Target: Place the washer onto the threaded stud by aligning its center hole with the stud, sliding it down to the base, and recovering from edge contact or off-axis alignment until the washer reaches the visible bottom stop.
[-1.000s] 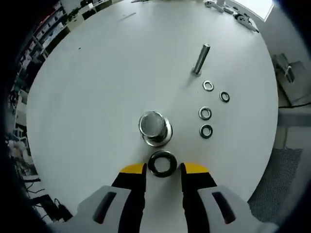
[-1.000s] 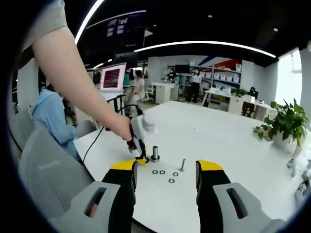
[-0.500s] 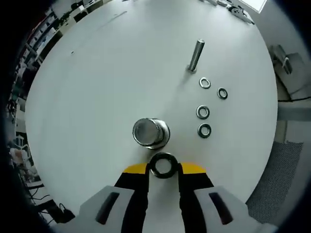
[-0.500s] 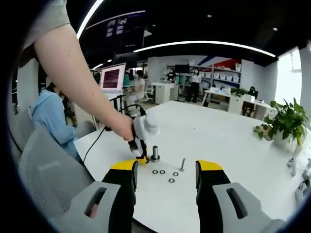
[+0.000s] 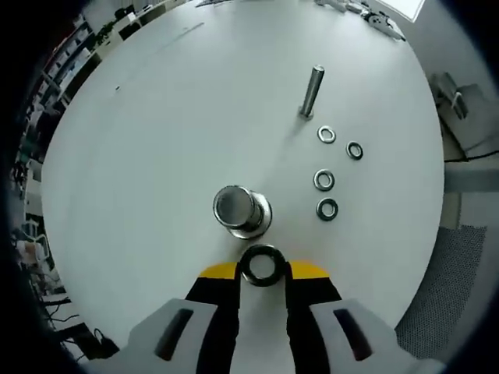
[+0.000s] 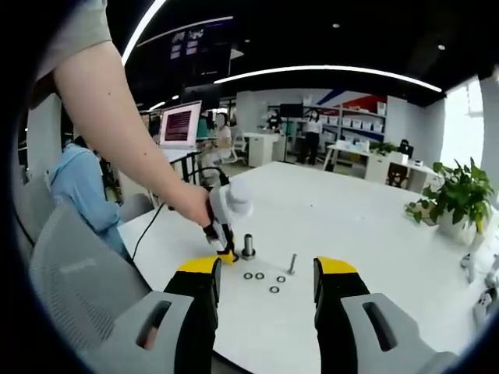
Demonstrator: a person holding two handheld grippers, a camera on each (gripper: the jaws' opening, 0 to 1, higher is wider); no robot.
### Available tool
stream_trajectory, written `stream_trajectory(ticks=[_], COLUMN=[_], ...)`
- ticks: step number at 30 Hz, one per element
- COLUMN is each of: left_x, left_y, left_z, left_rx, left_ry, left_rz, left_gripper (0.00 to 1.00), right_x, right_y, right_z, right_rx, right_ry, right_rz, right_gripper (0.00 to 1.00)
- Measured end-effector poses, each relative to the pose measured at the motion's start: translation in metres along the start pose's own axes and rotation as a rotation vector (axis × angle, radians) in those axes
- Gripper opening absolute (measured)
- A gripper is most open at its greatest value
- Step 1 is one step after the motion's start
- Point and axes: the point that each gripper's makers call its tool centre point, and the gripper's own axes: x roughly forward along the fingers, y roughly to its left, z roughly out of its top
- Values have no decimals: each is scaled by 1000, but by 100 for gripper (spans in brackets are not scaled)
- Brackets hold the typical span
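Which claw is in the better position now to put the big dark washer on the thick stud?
Left: the left claw is shut on the dark washer beside the thick stud. The right claw hangs open, farther back.

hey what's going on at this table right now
A person is working with two handheld grippers at a white table. The left gripper has its jaws closed on a large dark washer, held just short of the upright metal stud; the washer isn't on it yet. Four small washers and a bolt lie beyond. The right gripper is open, holding nothing.
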Motion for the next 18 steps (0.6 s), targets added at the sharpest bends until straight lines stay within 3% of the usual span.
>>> stream_trajectory(ticks=[18], left_x=[-9], left_y=[-3], left_z=[1], left_rx=[26], left_ry=[-25], left_rz=[-6], left_gripper=[19], right_x=[0], right_y=[-1], right_z=[1], right_rx=[7], right_ry=[-1], right_rz=[-2], right_gripper=[50])
